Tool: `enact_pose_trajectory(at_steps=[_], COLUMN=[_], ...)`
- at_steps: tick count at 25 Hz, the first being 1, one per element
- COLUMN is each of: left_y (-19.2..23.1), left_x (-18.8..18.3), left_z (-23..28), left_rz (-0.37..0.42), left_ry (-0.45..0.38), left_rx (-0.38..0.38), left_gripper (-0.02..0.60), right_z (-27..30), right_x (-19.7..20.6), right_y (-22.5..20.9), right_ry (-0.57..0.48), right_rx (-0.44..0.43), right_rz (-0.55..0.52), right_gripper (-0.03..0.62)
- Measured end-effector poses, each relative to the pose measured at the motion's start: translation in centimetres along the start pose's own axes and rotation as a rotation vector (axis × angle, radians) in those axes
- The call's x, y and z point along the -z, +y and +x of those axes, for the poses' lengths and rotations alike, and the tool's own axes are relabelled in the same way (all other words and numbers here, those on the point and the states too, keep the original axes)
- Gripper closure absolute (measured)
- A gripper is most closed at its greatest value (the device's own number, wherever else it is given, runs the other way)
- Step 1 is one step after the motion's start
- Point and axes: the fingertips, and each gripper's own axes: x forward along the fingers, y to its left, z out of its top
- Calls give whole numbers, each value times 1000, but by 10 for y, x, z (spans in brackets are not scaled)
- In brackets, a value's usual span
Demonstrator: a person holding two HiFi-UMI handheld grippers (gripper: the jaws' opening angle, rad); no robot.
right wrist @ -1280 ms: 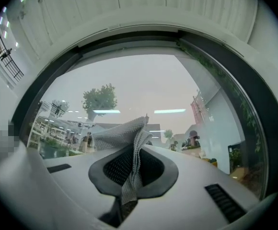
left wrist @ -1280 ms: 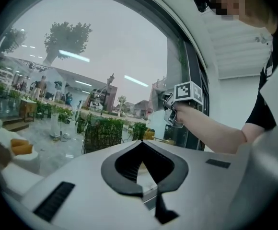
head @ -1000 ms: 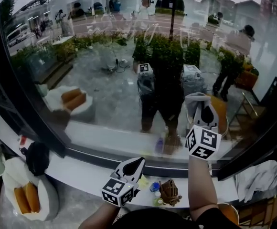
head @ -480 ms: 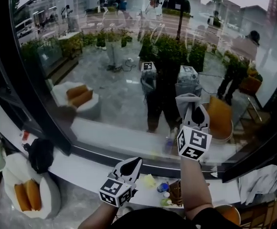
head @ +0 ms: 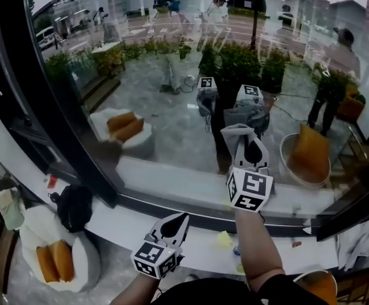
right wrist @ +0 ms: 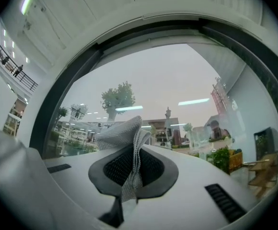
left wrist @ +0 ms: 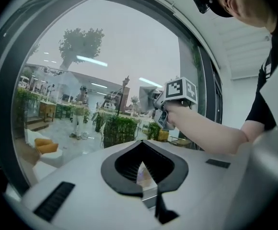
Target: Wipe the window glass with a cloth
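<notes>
The right claw (head: 247, 146) is held up in front of the window glass (head: 172, 100), its jaws clamped on a grey mesh cloth (head: 235, 134); in the right gripper view the cloth (right wrist: 122, 133) is seen pinched between the jaws of the right claw (right wrist: 131, 172), its free part bunched above the tips and its lower edge hanging just below them; whether the cloth actually touches the pane cannot be told, though its faint reflection lies just beyond the tips. The back of this claw is partly hidden by its marker cube (head: 249, 190), and the forearm (head: 254, 246) behind it is cut off at the lower edge.

The left claw (head: 175, 223) is held low, well below and to the left of the right one, over the white sill (head: 140, 224); in the left gripper view the jaws of the left claw (left wrist: 144, 171) are seen together, with nothing made out between them. Ahead of it the right claw's cube (left wrist: 181, 89) is seen against the glass.

Left of both claws the dark frame (head: 51, 113) curves across the view; much beyond the pane is muddled by indoor reflections; a small yellow thing (head: 224, 239) on the sill between the claws is too small to identify.
</notes>
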Motion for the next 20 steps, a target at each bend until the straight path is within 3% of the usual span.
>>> enact_pose_trajectory(at_steps=[11, 20], left_y=[41, 42], left_x=[8, 6], left_z=[-32, -26], left_rz=[-21, -21], left_ry=[-7, -3], left_rx=[-48, -47], left_gripper=[574, 574], right_z=[26, 30], right_x=[32, 33], right_y=[104, 108], right_ry=[69, 68], right_rx=[-156, -177], right_rz=[19, 13], right_gripper=[559, 559])
